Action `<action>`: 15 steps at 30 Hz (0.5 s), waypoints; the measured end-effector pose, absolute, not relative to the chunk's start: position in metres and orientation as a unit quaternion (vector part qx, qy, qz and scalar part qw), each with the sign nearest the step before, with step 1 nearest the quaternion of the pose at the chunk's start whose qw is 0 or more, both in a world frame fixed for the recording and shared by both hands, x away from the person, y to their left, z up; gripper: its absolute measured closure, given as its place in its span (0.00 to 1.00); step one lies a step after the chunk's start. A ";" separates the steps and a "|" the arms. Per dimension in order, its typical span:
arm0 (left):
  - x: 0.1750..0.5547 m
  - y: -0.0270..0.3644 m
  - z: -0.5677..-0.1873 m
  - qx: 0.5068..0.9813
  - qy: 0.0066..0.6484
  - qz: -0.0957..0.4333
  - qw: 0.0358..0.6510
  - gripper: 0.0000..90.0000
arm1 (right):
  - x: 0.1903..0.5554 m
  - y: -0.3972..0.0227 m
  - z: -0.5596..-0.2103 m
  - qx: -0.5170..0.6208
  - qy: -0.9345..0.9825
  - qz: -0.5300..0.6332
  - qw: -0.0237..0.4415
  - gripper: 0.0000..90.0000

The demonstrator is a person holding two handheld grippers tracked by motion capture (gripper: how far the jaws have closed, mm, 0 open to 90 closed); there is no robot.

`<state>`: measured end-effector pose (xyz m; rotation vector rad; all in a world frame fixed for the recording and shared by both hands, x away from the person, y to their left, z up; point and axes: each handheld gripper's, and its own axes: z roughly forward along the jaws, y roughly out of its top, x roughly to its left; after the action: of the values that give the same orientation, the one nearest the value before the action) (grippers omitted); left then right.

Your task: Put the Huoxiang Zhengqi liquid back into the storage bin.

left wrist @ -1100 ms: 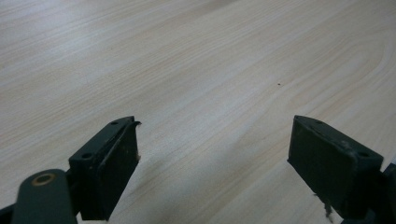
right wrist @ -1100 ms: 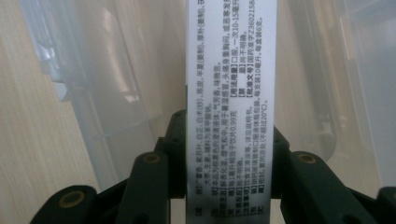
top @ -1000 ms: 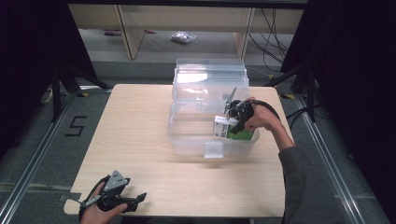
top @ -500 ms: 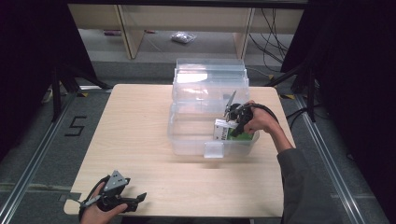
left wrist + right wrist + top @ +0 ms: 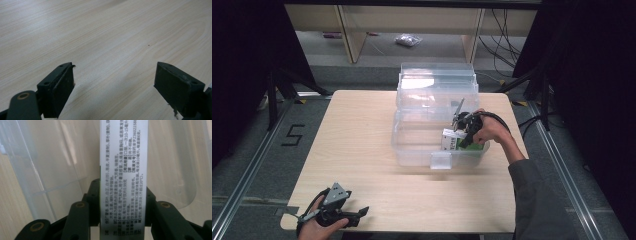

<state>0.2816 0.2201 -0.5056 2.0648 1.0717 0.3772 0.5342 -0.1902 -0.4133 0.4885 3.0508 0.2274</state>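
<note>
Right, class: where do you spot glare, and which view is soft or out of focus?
High view: glare on the clear bin's open lid. Left gripper view: the jaws close to the lens look soft. Right gripper view: the box's print is fairly sharp, the bin wall washed out.

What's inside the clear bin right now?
Inside the clear bin, the right gripper holds a white-and-green box at its right end. The hand hides what lies beneath it.

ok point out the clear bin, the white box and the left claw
clear bin (image 5: 412, 157): high view, front wall.
white box (image 5: 123, 170): right gripper view, printed side.
left claw (image 5: 358, 216): high view, midway between its tips.
</note>
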 end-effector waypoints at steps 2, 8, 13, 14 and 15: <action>0.282 0.220 -0.505 0.810 0.420 0.147 0.381 0.17 | 0.535 -0.190 -0.414 0.153 0.985 0.075 0.024 0.70; 0.282 0.220 -0.505 0.813 0.419 0.146 0.378 0.17 | 0.529 -0.191 -0.403 0.176 0.979 0.096 0.028 0.68; 0.282 0.220 -0.505 0.811 0.419 0.146 0.381 0.17 | 0.526 -0.196 -0.390 0.163 0.979 0.117 0.038 0.63; 0.282 0.220 -0.505 0.811 0.419 0.146 0.381 0.17 | 0.526 -0.196 -0.390 0.163 0.979 0.117 0.038 0.63; 0.282 0.220 -0.505 0.811 0.419 0.148 0.381 0.17 | 0.525 -0.199 -0.387 0.165 0.978 0.120 0.043 0.63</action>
<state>0.2818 0.2202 -0.5053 2.0698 1.0695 0.3772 0.5247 -0.1988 -0.3871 0.5055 2.9908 0.3680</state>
